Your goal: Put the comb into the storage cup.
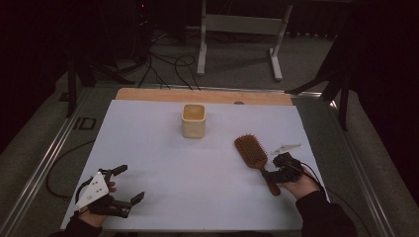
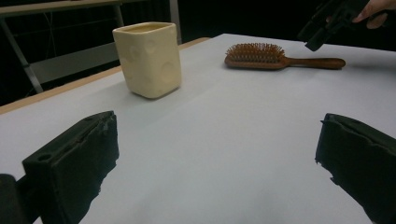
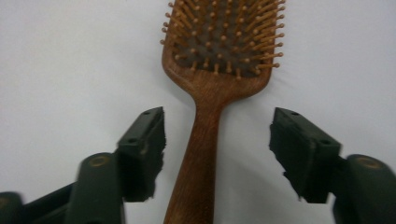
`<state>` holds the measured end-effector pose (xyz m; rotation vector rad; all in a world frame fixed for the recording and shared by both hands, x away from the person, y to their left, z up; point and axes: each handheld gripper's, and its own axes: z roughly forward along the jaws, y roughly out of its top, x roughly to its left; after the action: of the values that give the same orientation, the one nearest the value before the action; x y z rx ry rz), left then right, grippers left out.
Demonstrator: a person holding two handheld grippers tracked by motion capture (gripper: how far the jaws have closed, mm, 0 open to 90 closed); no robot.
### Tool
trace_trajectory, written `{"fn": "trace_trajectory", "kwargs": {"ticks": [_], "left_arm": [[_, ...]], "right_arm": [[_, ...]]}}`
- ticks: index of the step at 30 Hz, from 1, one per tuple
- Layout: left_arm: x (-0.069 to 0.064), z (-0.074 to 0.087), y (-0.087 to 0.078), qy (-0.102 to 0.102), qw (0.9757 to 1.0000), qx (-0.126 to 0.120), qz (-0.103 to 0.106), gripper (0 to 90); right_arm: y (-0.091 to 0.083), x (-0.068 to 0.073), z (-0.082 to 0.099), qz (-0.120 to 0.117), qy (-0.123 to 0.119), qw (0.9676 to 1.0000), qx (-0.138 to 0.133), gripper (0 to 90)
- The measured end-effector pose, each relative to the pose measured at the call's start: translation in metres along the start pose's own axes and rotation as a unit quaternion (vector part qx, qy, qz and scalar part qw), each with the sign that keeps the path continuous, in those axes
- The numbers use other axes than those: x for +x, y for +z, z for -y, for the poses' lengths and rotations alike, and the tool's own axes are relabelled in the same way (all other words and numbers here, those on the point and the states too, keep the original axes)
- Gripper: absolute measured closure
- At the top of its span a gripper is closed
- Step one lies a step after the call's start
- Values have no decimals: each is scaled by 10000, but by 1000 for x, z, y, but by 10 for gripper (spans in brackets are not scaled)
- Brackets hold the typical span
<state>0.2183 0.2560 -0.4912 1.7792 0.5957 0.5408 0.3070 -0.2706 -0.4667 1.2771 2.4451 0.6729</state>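
Note:
A wooden paddle hairbrush (image 1: pixel 252 152) lies bristles up at the right of the white sheet, its handle pointing toward the person. My right gripper (image 1: pixel 271 176) hovers over that handle. In the right gripper view the handle (image 3: pixel 198 158) runs up between the jaws of the right gripper (image 3: pixel 217 128), which stand open, and neither pad touches the wood. A cream square cup (image 1: pixel 193 120) stands upright at the middle back. My left gripper (image 1: pixel 132 182) rests open at the front left with nothing in it. The left gripper view looks past the left gripper (image 2: pixel 217 140) to the cup (image 2: pixel 148 58) and the brush (image 2: pixel 261 56).
The white sheet (image 1: pixel 163 158) covers the table, with a wooden strip (image 1: pixel 148 94) bare along the far edge. Metal rails run down both sides. Beyond the table, a grey stand frame (image 1: pixel 237 24) and loose cables (image 1: pixel 168 66) sit on the floor.

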Motion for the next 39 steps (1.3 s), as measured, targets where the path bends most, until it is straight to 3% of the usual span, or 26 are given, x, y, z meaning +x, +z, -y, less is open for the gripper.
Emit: {"fn": "trace_trajectory", "kwargs": {"ticks": [2, 7, 10, 12, 15, 27, 31, 33, 39], "left_arm": [[0, 0, 0, 4, 10000, 5, 2, 1], [0, 0, 0, 5, 10000, 6, 7, 1], [0, 0, 0, -1, 10000, 1, 7, 1], [0, 0, 0, 0, 10000, 5, 11, 1], [0, 0, 0, -3, 10000, 2, 16, 1], [0, 0, 0, -40, 10000, -23, 33, 0], [1, 0, 0, -47, 10000, -25, 37, 0], [0, 0, 0, -44, 10000, -27, 39, 0], [1, 0, 0, -65, 10000, -41, 51, 0]], "right_arm": [[0, 1, -2, 44, -1, 10000, 8, 269], [0, -1, -5, 117, 200, 9997, 79, 258], [0, -1, -7, 359, 224, 9991, 78, 129], [0, -1, -9, 326, 238, 9991, 143, 84], [3, 1, -12, 360, 207, 9986, 320, 82], [23, -1, -21, 75, 302, 9954, 902, 139], [26, -2, -22, -21, 346, 9940, 1034, 181], [29, -3, -23, -69, 432, 9929, 1109, 242], [34, -3, -27, -25, 434, 9904, 1313, 328]]}}
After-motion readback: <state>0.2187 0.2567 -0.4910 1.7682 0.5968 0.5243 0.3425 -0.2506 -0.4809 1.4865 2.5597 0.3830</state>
